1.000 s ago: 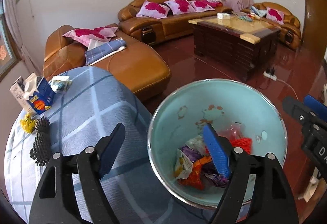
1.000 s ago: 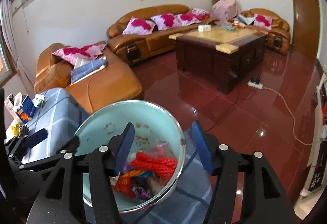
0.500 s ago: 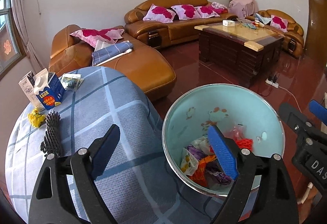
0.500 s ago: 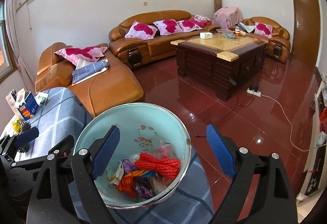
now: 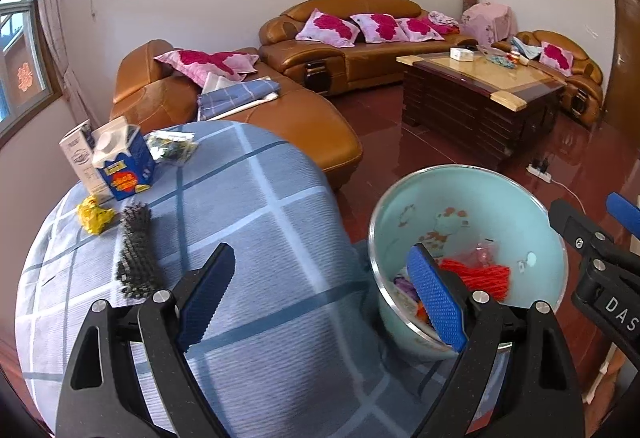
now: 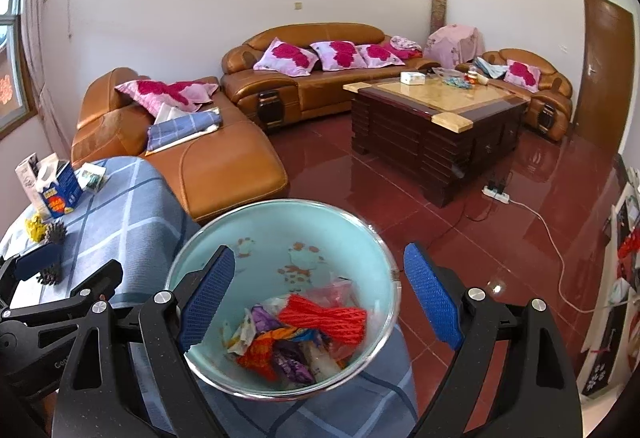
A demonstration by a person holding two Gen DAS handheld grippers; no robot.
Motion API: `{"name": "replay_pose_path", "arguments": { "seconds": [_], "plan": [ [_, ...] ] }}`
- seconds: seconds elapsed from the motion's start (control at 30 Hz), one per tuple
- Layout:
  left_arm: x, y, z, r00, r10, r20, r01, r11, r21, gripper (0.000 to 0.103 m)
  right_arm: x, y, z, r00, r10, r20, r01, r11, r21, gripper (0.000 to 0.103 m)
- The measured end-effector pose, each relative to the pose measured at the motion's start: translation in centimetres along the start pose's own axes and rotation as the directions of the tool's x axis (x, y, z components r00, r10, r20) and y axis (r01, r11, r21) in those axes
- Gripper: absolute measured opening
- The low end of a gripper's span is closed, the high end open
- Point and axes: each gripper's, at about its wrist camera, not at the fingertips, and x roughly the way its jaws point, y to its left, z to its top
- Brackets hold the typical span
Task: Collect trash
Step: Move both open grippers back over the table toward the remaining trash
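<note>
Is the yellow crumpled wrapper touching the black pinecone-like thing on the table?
Apart. The left wrist view shows a strip of blue cloth between the yellow wrapper and the black pinecone-like thing.

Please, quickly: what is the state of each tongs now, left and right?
Left tongs: open, holding nothing; jaws have just been opening.
Right tongs: open, holding nothing, above the bowl; jaws have just been opening.

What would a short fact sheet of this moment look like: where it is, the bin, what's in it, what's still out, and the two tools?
place: living room, table with blue checked cloth
bin: pale blue bowl at the table edge
in bin: red netting, crumpled wrappers
still on table: blue carton, yellow wrapper, dark mesh piece
left tool: open, empty
right tool: open, empty, jaws just widened
</note>
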Motion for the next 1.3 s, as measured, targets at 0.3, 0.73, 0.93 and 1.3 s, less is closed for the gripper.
{"name": "replay_pose_path", "arguments": {
  "seconds": [0.3,0.73,0.93,1.3],
  "plan": [
    [-0.7,5.3,-1.4,0.999,0.033,-0.023,-0.035,0.997,-0.062,0.086,-0.3,4.6,0.4,0.998,0.057,-0.009,-0.057,0.997,-0.056,0.085],
    [-0.9,15.7,-4.3,0.98,0.174,-0.096,-0.188,0.967,-0.174,0.086,0.3,14.3,0.3,0.97,0.227,-0.081,-0.238,0.959,-0.156,0.085],
    [-0.7,19.6,-5.6,0.967,0.215,-0.137,-0.242,0.945,-0.221,0.086,0.3,18.0,0.2,0.953,0.285,-0.101,-0.3,0.934,-0.194,0.085],
    [-0.9,24.7,-7.5,0.949,0.258,-0.181,-0.303,0.904,-0.303,0.086,0.2,22.6,-0.1,0.929,0.344,-0.137,-0.369,0.894,-0.256,0.085]
  ]
}}
